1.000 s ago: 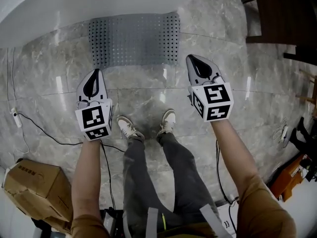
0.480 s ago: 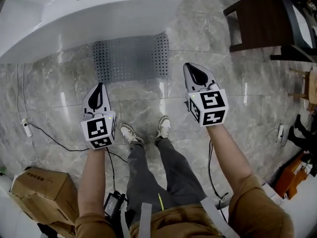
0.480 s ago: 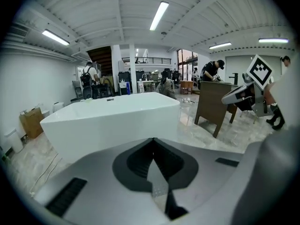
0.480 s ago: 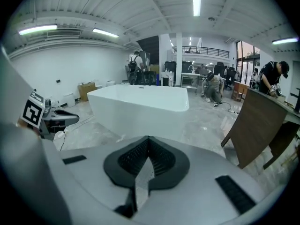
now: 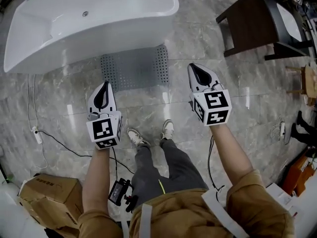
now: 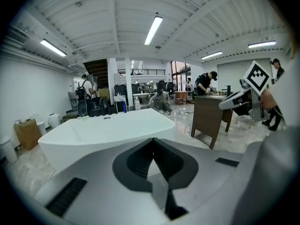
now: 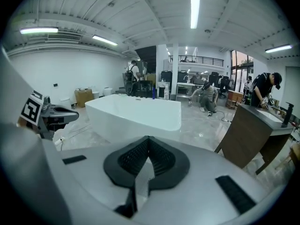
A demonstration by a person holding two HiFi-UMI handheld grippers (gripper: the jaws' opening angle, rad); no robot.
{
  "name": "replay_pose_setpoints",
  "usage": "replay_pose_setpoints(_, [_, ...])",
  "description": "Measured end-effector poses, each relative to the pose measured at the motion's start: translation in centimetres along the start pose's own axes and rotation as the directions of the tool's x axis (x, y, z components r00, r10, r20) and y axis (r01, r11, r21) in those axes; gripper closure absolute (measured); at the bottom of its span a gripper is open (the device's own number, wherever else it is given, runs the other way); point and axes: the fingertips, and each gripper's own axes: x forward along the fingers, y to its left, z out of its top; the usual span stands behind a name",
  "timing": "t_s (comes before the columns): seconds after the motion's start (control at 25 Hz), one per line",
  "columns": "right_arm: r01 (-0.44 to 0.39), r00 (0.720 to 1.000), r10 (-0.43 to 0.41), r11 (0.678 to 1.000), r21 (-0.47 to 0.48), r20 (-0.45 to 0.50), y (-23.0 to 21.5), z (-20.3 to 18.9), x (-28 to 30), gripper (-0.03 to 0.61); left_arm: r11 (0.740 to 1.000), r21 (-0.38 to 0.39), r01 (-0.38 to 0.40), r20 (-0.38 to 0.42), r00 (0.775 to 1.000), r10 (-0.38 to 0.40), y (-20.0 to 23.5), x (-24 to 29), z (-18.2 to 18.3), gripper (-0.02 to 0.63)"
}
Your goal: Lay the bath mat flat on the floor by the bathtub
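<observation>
Beside the bathtub (image 5: 94,24): one bath mat (image 5: 134,67), grey and perforated, lies spread on the floor (image 5: 208,43). Its far edge is right at the tub's near wall; whether it tucks under the overhang cannot be told.
Step in hand: judged as the laying done. The mat looks flat, with no fold or curled corner showing, and neither gripper touches it.
Left gripper (image 5: 104,87): jaws together with nothing between them, held above the floor on the near side of the mat's left end, apart from it.
Right gripper (image 5: 194,68): jaws together and empty, just right of the mat's right end, apart from it.
Next move: likely only a check that the edges lie flat and run along the tub. Any correction would call for going down to the floor, parting the jaws and pinching an edge.
Counts: one mat, one white freestanding tub at far left, two grippers.
Around: one dark wooden washstand (image 5: 247,24) at far right. One cardboard box (image 5: 49,195) at near left. One black cable (image 5: 59,140) trails over the floor at left. Two shoes (image 5: 134,137) stand between the grippers, on the near side of the mat.
</observation>
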Motion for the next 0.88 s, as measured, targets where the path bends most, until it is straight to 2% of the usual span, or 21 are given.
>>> replay_pose_setpoints(0.2, [0.01,0.999,-0.011,1.0,0.017,0.043,0.8,3.4,-3.7,0.574,0.999,0.041,0.03,0.07,0.997,-0.033,0.6,-2.7,4.6,0.609])
replay_pose_setpoints(0.4, [0.006,0.996,-0.008,1.0,0.021,0.092,1.9,6.3,-8.0,0.574,0.999,0.031,0.027,0.148,0.989,-0.031,1.7,-7.1,8.7,0.609])
replay_pose_setpoints(0.64, [-0.001,0.985,0.001,1.0,0.003,0.175,3.2,10.8,-12.1,0.574,0.995,0.097,0.027,0.192,0.98,-0.045,2.8,-12.0,12.1,0.609])
replay_pose_setpoints(0.88, [0.01,0.97,-0.003,0.999,-0.03,0.244,4.3,14.7,-15.6,0.574,0.998,0.059,-0.01,0.253,0.968,-0.005,4.4,-16.5,14.8,0.609])
